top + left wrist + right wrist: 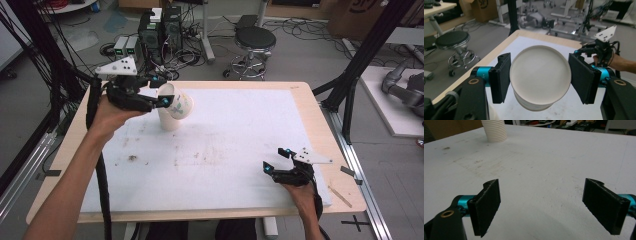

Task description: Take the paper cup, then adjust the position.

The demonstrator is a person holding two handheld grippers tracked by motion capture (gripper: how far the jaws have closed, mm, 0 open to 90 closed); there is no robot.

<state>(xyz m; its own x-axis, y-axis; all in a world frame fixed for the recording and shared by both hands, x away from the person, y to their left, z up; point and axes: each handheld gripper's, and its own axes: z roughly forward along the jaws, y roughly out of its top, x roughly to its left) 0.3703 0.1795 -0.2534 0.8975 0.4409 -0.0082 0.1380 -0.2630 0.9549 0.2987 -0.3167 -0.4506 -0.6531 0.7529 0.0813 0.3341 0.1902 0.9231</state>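
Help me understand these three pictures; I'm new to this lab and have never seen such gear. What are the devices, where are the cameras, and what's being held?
A person sits at a wooden table covered with a white foam sheet and holds a black two-jaw gripper in each hand. One picture looks down from above; the other two come from cameras riding on each gripper. The left gripper is shut on a white paper cup, tilted, at the top of a stack of ribbed white cups standing on the sheet. The right gripper rests near the table's front edge, jaws open, holding nothing.
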